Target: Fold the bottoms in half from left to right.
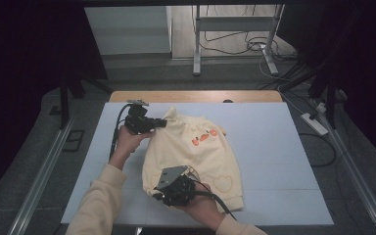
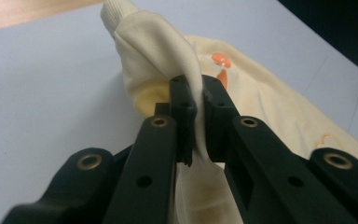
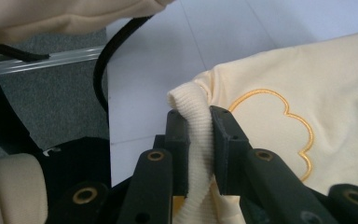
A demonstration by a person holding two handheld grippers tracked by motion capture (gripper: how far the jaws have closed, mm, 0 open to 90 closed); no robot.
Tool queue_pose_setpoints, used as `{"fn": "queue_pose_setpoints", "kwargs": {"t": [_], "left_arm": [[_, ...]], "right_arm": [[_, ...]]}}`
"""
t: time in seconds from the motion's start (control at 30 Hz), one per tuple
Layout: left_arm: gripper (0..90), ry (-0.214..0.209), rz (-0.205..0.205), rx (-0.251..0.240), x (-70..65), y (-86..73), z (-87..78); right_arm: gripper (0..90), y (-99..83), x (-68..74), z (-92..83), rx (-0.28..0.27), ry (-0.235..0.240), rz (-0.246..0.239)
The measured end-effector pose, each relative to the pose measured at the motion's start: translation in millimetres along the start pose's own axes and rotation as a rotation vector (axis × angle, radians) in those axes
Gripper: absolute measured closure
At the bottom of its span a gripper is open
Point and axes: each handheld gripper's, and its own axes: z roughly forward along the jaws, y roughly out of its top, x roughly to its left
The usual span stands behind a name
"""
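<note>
A cream sweatshirt (image 1: 196, 152) with orange embroidery lies on the white table (image 1: 274, 147), roughly in the middle. My left gripper (image 1: 160, 123) at its far left corner is shut on a fold of the sweatshirt (image 2: 168, 56) near a ribbed cuff. In the left gripper view the cloth (image 2: 196, 100) is pinched between the black jaws. My right gripper (image 1: 157, 196) at the near left corner is shut on the ribbed hem (image 3: 196, 126), beside an orange outlined heart (image 3: 279, 126). Both hands hold the grippers from the near side.
The white table cover (image 1: 103, 161) ends at a wooden edge (image 1: 191, 96) at the back. A metal stand (image 1: 235, 29) and floor cables (image 1: 318, 122) lie beyond the table. A black cable (image 3: 103, 70) trails near my right gripper.
</note>
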Motion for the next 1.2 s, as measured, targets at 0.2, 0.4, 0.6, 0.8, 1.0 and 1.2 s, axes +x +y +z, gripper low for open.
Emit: {"fn": "queue_pose_setpoints", "kwargs": {"t": [0.2, 0.4, 0.6, 0.8, 1.0, 1.2], "left_arm": [[83.6, -0.005, 0.005, -0.029, -1.1, 3.4, -11.0], [83.6, 0.000, 0.017, -0.064, -5.0, 7.3, -28.2], [83.6, 0.004, -0.006, -0.029, 0.5, 2.0, -17.0], [83.6, 0.001, -0.008, -0.021, 1.4, 1.4, -11.2], [83.6, -0.004, -0.007, -0.018, 1.2, 2.7, -4.2], [83.6, -0.030, 0.005, -0.019, -4.7, 11.5, 7.2]], "right_arm": [[77.5, 1.8, 2.6, 1.2, -0.002, 0.008, -0.007], [77.4, 14.4, 9.3, -6.4, -0.049, 0.019, -0.042], [77.5, 9.4, 5.8, -3.4, -0.036, 0.026, -0.021], [77.6, 5.6, 3.2, -0.7, -0.020, 0.025, -0.010], [77.6, 0.1, 2.3, -4.4, -0.008, 0.017, 0.000], [77.7, -8.6, 0.5, -13.3, -0.004, -0.009, 0.023]]}}
